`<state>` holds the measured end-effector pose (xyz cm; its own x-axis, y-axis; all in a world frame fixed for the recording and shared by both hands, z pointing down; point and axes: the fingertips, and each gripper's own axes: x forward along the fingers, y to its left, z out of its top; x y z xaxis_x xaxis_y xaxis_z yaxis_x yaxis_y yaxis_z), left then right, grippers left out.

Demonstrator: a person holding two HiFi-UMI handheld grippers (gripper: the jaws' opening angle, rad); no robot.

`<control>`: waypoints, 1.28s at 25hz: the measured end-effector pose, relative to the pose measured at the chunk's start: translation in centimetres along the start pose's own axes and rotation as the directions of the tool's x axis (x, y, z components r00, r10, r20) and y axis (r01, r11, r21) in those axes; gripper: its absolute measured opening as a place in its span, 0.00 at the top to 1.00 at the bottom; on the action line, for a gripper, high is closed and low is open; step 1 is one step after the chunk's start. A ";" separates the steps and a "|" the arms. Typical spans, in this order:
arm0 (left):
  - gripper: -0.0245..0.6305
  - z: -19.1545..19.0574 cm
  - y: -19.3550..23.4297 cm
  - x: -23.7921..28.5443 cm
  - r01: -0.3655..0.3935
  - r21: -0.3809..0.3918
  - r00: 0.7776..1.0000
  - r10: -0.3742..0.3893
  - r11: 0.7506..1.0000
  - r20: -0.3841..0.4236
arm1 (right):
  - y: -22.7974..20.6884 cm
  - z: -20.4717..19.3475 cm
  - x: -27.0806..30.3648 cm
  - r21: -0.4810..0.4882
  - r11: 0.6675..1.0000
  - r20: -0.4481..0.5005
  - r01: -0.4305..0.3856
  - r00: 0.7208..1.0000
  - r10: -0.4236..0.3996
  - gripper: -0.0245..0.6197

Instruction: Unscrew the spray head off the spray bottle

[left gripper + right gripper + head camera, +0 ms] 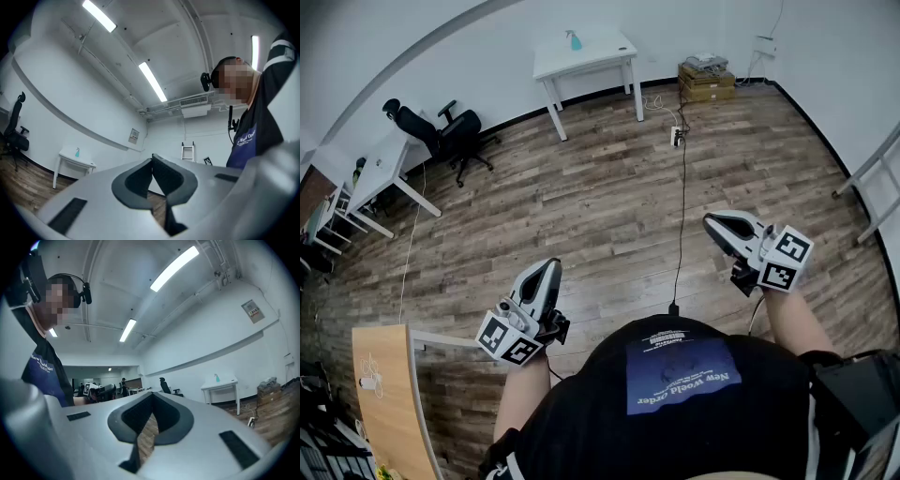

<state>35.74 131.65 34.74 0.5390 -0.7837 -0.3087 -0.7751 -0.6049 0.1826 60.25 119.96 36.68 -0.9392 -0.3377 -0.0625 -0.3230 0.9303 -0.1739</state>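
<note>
— Where to find the spray bottle (574, 40)?

— Far off, upright on the white surface (591, 58) at the room's far end, well apart from both tools. Spray head (572, 34) seemingly on top, though too small to be sure.

— Anything gripped?

— Nothing. Left tool (547, 270) closed on empty air, tipped slightly upward; right tool (719, 225) closed and empty too, held about level.

— Likely trouble from here?

— Tripping, probably: black cable (682, 178) trailing across the wooden floor (609, 206), right between here and that surface. Later, perhaps toppling so light a bottle by pinching only the head, or squeezing the trigger and spraying by accident. Safer to clamp the body with one tool and turn the head with the other.

— Containers?

— Bottle itself: tinted blue-green, fill level impossible to judge from here. Also stacked cardboard boxes (706, 82) on the floor just right of that surface; something grey on top, insides hidden.
</note>
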 end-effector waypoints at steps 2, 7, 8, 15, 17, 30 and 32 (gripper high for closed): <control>0.98 -0.3 -0.8 1.2 0.002 0.001 1.000 -0.002 1.000 -0.001 | -0.8 0.3 -1.2 -0.004 1.000 0.002 -0.002 1.000 0.002 0.97; 0.98 -1.4 -2.8 4.7 0.003 -0.003 1.000 -0.003 1.000 -0.004 | -3.3 1.1 -4.5 -0.006 1.000 0.004 0.001 1.000 -0.001 0.97; 0.98 -1.7 -3.2 5.4 0.004 -0.004 1.000 -0.004 1.000 -0.006 | -3.9 1.2 -5.3 -0.006 1.000 0.005 0.003 1.000 -0.003 0.97; 0.98 -3.9 -6.3 10.0 0.016 -0.023 1.000 -0.017 1.000 -0.025 | -7.6 1.6 -9.5 0.020 1.000 0.010 0.004 1.000 -0.004 0.97; 0.98 -4.5 -6.8 11.0 0.020 -0.027 0.999 -0.021 0.999 -0.035 | -8.5 1.4 -10.2 0.027 1.000 0.009 0.007 1.000 -0.008 0.97; 0.98 -5.7 -1.3 12.3 0.053 -0.066 0.997 -0.056 0.996 -0.044 | -11.1 0.1 -6.1 0.024 0.999 -0.032 0.041 0.999 -0.040 0.97; 0.98 -5.0 1.1 12.2 0.070 -0.070 0.997 -0.073 0.995 -0.033 | -11.5 0.5 -3.9 0.006 0.998 -0.033 0.058 0.998 -0.058 0.97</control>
<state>43.14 120.72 35.86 0.6044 -0.7418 -0.2906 -0.7101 -0.6669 0.2256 67.71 110.55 38.47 -0.9221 -0.3864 -0.0200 -0.3765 0.9081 -0.1832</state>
